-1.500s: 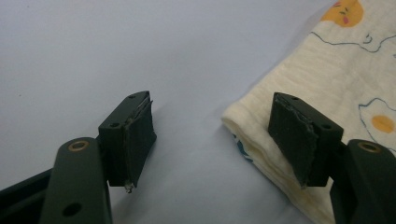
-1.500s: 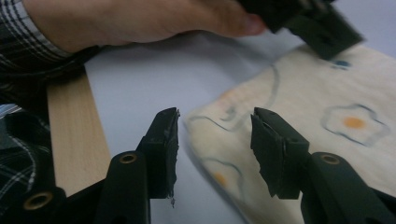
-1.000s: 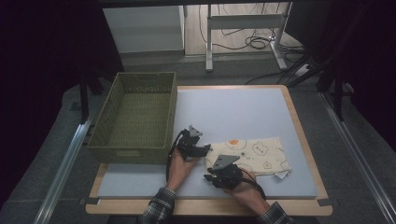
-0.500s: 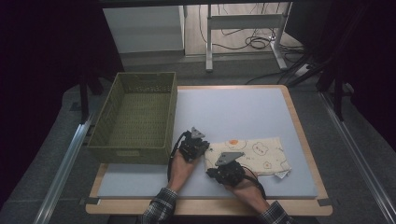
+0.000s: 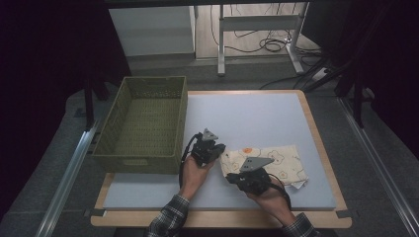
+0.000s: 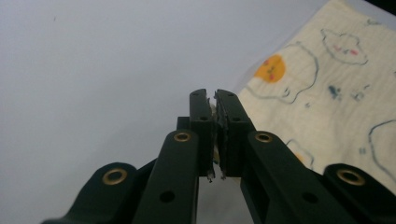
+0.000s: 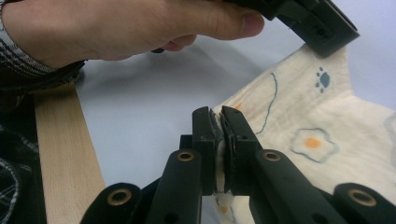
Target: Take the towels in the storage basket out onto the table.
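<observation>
Both tongs (image 5: pixel 216 151) (image 5: pixel 232 177) pinching cloth (image 5: pixel 276 160) corners

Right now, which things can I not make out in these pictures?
- High view: the cloth edges at the left gripper and right gripper are hidden by the grippers' bodies.
- Both gripper views: the fabric between the pads is a sliver.
- High view: the basket floor near its front wall is hidden by that wall.

Cloth (image 6: pixel 327 107) edge pinched between left gripper (image 6: pixel 214 100) jaws is hidden by the pads; cloth runs off frame right of the jaws, likewise beyond the right gripper (image 7: pixel 220 114).
</observation>
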### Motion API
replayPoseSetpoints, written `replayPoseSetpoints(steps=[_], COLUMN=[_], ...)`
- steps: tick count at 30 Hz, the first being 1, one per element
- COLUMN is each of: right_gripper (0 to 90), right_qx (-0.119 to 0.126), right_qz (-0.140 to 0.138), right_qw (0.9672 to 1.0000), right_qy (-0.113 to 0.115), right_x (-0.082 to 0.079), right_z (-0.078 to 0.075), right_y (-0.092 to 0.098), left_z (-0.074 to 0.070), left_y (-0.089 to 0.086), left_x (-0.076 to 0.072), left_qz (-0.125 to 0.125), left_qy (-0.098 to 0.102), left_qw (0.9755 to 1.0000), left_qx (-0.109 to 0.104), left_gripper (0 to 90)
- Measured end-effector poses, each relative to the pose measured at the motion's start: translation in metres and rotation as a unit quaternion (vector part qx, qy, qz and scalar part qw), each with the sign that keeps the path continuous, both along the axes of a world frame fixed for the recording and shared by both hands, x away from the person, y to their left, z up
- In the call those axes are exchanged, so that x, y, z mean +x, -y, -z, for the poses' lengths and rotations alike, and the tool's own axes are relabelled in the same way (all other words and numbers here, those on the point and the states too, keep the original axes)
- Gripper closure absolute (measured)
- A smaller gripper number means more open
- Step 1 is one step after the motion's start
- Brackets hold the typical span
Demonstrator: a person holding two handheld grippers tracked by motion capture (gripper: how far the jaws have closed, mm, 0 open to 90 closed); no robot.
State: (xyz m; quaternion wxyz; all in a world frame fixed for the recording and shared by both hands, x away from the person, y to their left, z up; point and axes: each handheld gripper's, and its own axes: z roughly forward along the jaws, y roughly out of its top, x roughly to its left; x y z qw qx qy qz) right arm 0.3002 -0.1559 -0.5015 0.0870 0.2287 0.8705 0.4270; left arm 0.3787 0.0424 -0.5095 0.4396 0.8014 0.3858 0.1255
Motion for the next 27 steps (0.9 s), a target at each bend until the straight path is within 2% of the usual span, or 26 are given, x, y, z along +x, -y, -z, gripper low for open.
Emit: replayPoseSetpoints(steps=[10,16,27], right_gripper=[84.8,84.8,84.8], right_qx=[0.012,0.017,0.027], right_qz=[0.042,0.069,0.101], right_qw=[0.999,0.9973,0.9943], right_qy=[0.013,0.021,0.021], right_x=[-0.001,-0.001,-0.002], right_z=[-0.01,-0.011,-0.012], right_y=[0.039,0.06,0.093], left_z=[-0.016,-0.018,-0.017], left_y=[0.03,0.049,0.087], left_x=[0.009,0.017,0.029], left_qz=[0.037,0.056,0.089], left_qy=[0.025,0.032,0.035], left_qw=[0.999,0.9979,0.9955], left_qx=[0.001,0.0,0.001], left_gripper=[86.0,86.0,86.0])
